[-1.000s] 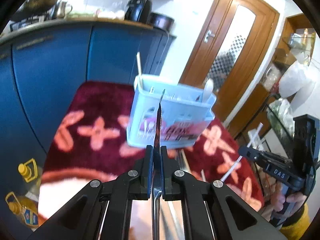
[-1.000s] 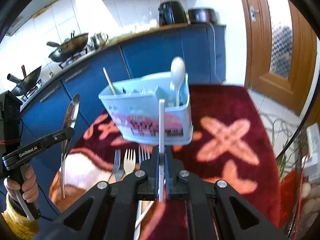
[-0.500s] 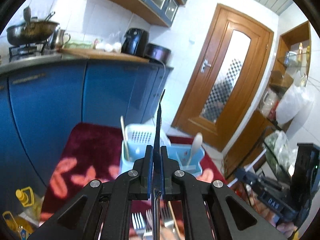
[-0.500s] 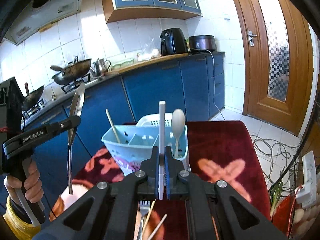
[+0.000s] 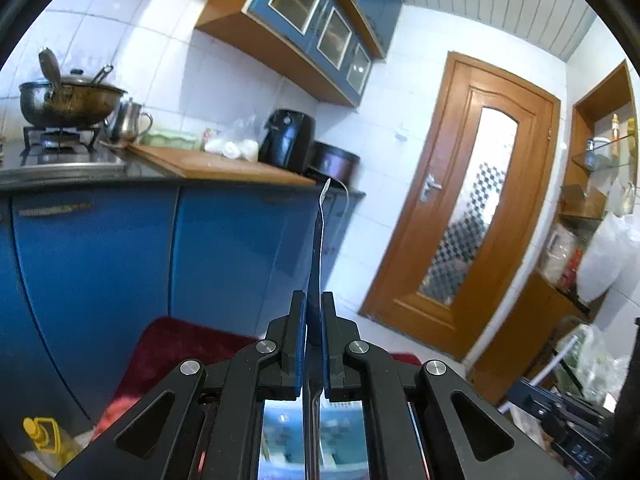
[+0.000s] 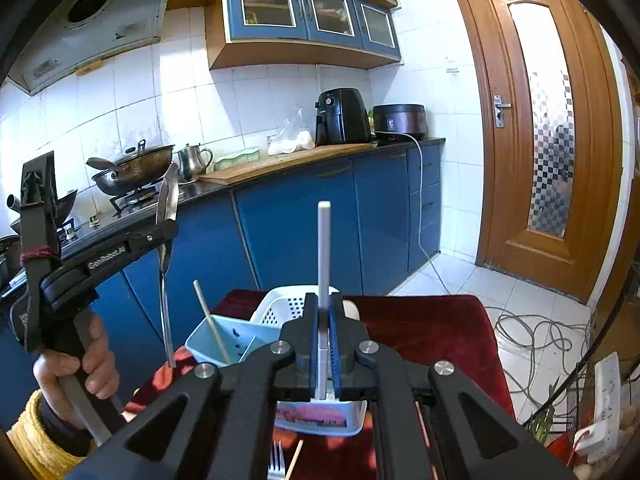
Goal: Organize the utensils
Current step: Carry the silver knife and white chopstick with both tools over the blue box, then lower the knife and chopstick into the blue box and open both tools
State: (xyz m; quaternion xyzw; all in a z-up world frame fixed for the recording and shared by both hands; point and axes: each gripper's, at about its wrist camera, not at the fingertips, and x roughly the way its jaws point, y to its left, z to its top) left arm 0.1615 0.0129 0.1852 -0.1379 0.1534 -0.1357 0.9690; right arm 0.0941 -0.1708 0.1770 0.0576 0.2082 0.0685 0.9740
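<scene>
Right wrist view: a white flat plastic stick is clamped upright between the closed fingers of the right gripper. Behind and below those fingers a light-blue plastic utensil caddy is seen on a dark-red patterned cloth, with a pale wooden chopstick leaning in one of its compartments and a white perforated basket just behind it. At the bottom edge a metal fork is partly seen on the cloth. To the left, the left gripper is held raised, closed on a shiny metal spoon whose handle hangs down, apart from the caddy. In the left wrist view the spoon is seen edge-on, pinched between the fingers of that gripper, with blue kitchen cabinets and a brown wooden door beyond.
</scene>
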